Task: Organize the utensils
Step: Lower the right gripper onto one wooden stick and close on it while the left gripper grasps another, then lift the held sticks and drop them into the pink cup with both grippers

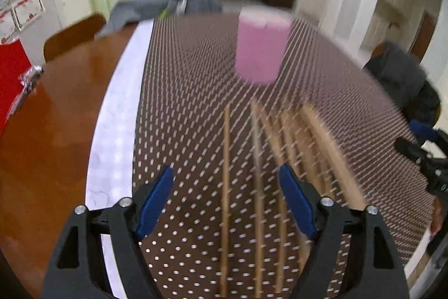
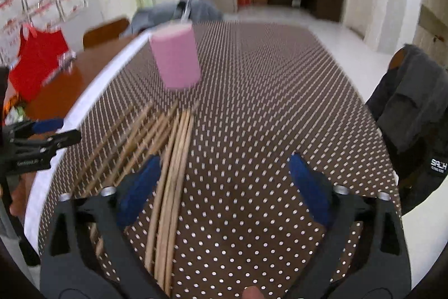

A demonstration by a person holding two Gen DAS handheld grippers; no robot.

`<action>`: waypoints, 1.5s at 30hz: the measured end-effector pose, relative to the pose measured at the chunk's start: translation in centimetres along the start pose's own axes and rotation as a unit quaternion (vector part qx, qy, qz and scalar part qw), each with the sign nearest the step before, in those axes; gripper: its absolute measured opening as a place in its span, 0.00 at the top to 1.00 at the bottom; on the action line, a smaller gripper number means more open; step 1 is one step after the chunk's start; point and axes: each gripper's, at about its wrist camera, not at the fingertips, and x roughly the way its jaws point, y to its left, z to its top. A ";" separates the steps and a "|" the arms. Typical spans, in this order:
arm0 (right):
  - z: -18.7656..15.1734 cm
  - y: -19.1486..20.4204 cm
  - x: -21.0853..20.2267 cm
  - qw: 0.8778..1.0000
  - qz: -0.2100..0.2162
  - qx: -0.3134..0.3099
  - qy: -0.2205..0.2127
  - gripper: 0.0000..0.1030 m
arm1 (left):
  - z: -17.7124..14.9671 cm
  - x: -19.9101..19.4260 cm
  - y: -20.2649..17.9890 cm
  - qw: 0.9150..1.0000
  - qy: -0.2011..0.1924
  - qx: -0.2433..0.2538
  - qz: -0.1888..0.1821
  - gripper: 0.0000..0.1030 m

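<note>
Left wrist view: my left tool [image 1: 225,180] is hanging spread over the dotted cloth [image 1: 179,114] on the bench [image 1: 56,116], pinching nothing. Chopsticks [image 1: 257,173] are lying loose beneath and just past its pads, the pink cup [image 1: 260,46] standing farther back.

Right wrist view: my right tool [image 2: 224,175] is spread too, empty, with the chopsticks [image 2: 173,173] lying by its left pad [image 2: 140,188] and the cup [image 2: 175,58] beyond them.

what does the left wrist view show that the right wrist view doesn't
Only the left wrist view: the left gripper from behind, jaws open over two chopsticks. Only the right wrist view: the right gripper, open, and a red cloth. Both show the pink cup, the chopsticks spread on the dotted tablecloth, and a dark jacket.
</note>
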 end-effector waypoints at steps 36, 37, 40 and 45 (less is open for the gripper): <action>2.7 4.4 10.7 0.979 0.020 -0.051 0.198 0.79 | 2.5 7.7 0.8 0.995 0.100 -0.005 0.029 0.57; 2.8 4.3 10.9 0.978 0.021 -0.051 0.201 0.82 | 2.9 7.8 0.8 0.994 0.105 -0.008 0.023 0.63; 3.4 4.2 11.6 0.978 0.030 -0.042 0.204 0.91 | 3.5 8.2 0.8 0.994 0.110 -0.009 0.024 0.75; 4.0 1.7 11.8 0.979 0.056 -0.018 0.196 0.94 | 4.3 8.6 0.2 0.994 0.109 -0.005 0.027 0.94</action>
